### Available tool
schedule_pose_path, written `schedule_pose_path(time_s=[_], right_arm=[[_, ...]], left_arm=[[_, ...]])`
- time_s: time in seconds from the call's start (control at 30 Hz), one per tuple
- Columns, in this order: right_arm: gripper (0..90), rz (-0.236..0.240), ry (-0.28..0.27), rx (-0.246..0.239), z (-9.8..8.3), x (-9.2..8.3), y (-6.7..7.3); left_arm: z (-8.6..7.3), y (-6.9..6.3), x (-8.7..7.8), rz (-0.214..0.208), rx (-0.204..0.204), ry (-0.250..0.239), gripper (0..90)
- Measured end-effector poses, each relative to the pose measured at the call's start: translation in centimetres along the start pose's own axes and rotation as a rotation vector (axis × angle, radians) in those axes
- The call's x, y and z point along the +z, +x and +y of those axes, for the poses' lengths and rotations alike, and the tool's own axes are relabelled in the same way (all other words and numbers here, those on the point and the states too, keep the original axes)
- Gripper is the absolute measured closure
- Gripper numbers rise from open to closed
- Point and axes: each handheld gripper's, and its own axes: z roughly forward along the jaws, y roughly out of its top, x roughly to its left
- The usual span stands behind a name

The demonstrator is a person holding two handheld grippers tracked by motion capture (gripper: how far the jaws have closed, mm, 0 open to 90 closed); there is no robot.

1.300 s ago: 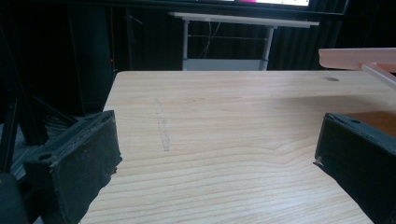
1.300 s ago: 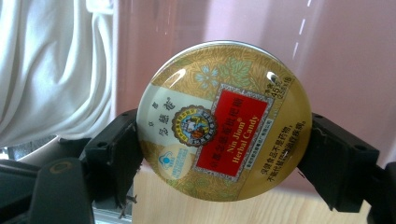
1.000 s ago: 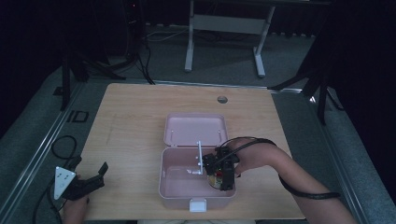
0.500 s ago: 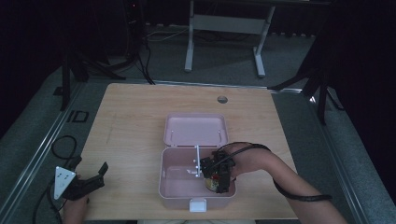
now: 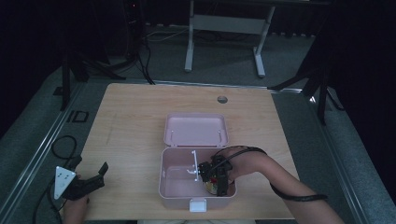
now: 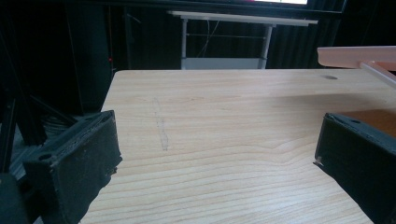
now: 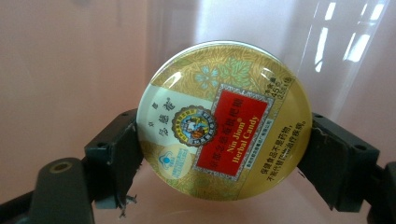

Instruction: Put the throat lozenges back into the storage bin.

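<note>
A pink lunch box lies open on the wooden table, its lid flat behind it. Inside the box's right compartment my right gripper is shut on a round gold candy tin, low near the box floor; the tin carries a red "Nin Jiom Herbal Candy" label. Both black fingers press its rim from either side. At the table's front left corner my left gripper is open and empty, its jaws wide apart over bare wood in the left gripper view.
A white divider splits the box into two compartments, and a white latch sits on its front wall. A round cable hole is near the table's far edge. A desk frame stands on the floor beyond.
My right gripper has moved nearer and lower inside the box's right compartment with the tin in it. The left gripper has stayed put.
</note>
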Motion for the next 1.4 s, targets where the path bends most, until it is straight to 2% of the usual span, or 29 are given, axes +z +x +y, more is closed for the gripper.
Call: schedule_pose_path(time_s=[0.3, 0.47, 0.63, 0.87, 0.93, 0.97, 1.13, 1.23, 1.4], right_arm=[[19.2, 0.024, 0.042, 0.028, 0.2, 0.9, -0.2], [13.8, 0.023, 0.031, 0.032, 0.1, 1.2, -0.3], [13.6, 0.021, 0.0, 0.027, -0.1, 0.4, -0.2], [12.9, -0.02, -0.131, 0.042, -1.4, -2.5, 0.1], [12.9, -0.033, -0.152, 0.045, -1.7, -3.0, 0.2], [12.8, -0.051, -0.202, 0.055, -2.4, -4.1, 0.2], [12.8, -0.104, -0.316, 0.074, -4.7, -6.8, 0.6], [12.8, -0.125, -0.36, 0.094, -6.4, -7.8, 0.8], [13.0, -0.16, -0.419, 0.166, -10.2, -8.3, 1.0]], left_arm=[[0.0, 0.0, 0.0, -0.002, -0.001, -0.001, 0.3], [0.0, 0.0, 0.0, -0.003, -0.001, -0.001, 0.3], [0.0, 0.0, 0.0, -0.002, 0.0, 0.0, 0.3], [0.0, 0.0, 0.0, -0.001, 0.0, 0.0, 0.3], [0.0, 0.0, 0.0, -0.001, 0.0, 0.0, 0.3], [0.0, 0.0, 0.0, -0.001, 0.0, 0.001, 0.3], [0.0, 0.0, 0.0, -0.001, -0.002, 0.0, 0.3], [0.0, 0.0, 0.0, -0.001, -0.002, -0.001, 0.3], [0.0, 0.0, 0.0, 0.0, 0.0, 0.003, 0.3]])
